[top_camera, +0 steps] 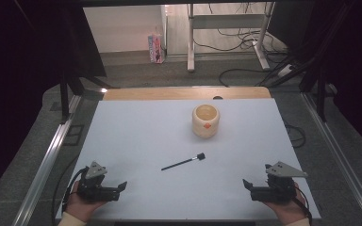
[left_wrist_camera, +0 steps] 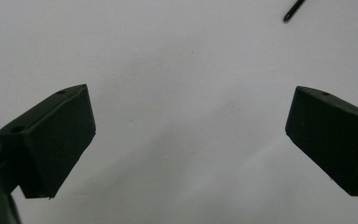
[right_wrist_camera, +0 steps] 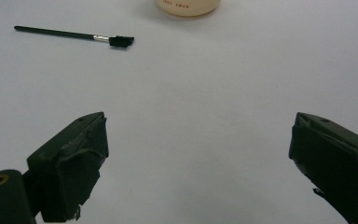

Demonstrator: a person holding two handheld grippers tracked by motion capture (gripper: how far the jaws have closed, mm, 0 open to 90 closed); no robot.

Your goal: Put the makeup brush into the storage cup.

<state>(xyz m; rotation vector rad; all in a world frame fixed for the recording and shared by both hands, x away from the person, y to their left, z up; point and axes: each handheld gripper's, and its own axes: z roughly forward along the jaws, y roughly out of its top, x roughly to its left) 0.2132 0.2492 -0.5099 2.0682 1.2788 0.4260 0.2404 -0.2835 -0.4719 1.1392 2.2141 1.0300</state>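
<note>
left gripper: lower left of frame, jaws apart, nothing between | right gripper: lower right, jaws apart, nothing between | brush: flat on worktop, centre, well apart from both | cup: upright, above brush

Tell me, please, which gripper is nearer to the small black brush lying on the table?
Roughly even; the left looks marginally nearer. The left gripper sits below-left of the brush, the right gripper below-right, both open and well apart from it.
</note>
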